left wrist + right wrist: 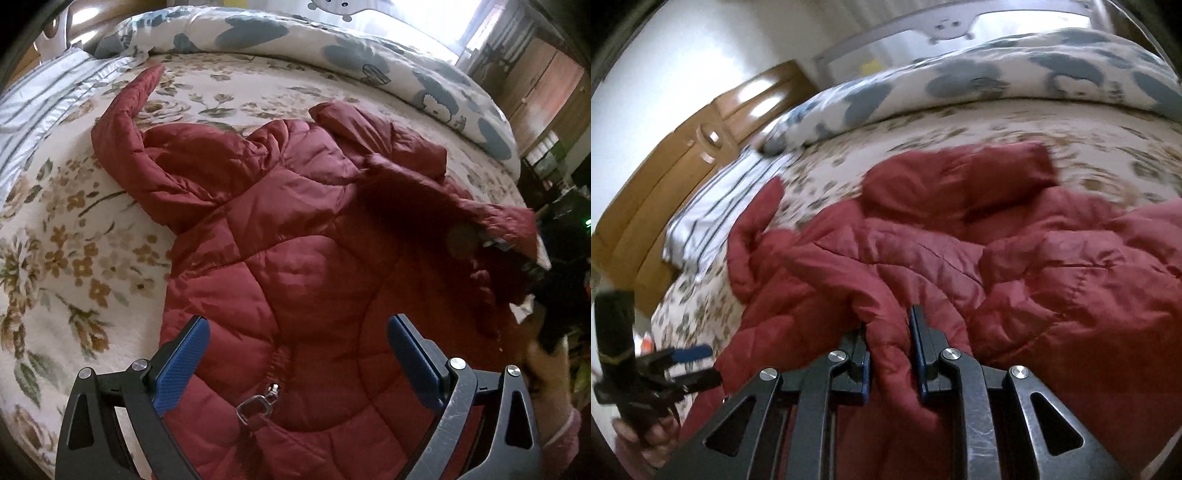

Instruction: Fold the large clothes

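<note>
Both wrist views look steeply down (close) at jacket [295,229].

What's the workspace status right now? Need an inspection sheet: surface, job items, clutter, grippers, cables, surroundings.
Surface: bed with floral cover, mostly bare around the garment.
Job's things: red puffer jacket lying on the bed, zipper pull showing near the camera; one sleeve stretched out to the far left, the other side lifted.
Clutter: rolled blue-patterned duvet along the far edge; striped pillow at left.
Grippers: left gripper open above the jacket, holding nothing; right gripper shut on a fold of jacket fabric.
Cables: nothing seen.
Surroundings: wooden headboard, white wall, wooden cabinet at right.
</note>
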`<state>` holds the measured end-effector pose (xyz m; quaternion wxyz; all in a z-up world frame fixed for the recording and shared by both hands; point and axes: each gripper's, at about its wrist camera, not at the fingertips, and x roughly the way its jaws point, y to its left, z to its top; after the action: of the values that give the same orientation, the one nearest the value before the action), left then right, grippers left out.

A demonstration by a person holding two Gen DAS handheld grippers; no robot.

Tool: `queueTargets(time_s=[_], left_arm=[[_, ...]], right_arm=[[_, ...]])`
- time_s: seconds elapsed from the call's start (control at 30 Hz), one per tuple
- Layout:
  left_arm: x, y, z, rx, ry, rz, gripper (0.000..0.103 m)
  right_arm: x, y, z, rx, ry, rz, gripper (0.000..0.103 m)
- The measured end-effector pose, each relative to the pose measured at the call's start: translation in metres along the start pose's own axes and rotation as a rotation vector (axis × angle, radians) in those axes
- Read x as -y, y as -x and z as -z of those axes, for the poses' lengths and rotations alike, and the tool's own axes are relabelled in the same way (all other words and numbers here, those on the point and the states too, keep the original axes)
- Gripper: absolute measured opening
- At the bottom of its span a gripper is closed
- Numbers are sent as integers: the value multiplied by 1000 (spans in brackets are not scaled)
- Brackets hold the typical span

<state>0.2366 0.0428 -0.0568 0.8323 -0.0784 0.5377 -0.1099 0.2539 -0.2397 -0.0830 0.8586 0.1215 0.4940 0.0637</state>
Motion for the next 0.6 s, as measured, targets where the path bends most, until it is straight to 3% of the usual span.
queueTargets(time_s=[0.13, 0.23, 0.43, 0.53, 0.6], left_arm=[[-13, -5, -12, -16, 38, 66, 97], [-21, -13, -30, -21, 50, 118, 97], [-24, -52, -77, -67, 62, 195, 93], [-19, -90, -97, -136, 47, 218, 74], [-15, -112, -106, -170, 29, 192, 53]], right_arm=[[-22, -24, 4, -79, 110, -72, 22], [-27, -38, 10, -136, 160, -72, 24], [-19, -37, 16, -147, 134, -106, 35], [-25, -38, 16, -151, 145, -118, 52], [-30, -36, 18, -152, 159, -111, 61]])
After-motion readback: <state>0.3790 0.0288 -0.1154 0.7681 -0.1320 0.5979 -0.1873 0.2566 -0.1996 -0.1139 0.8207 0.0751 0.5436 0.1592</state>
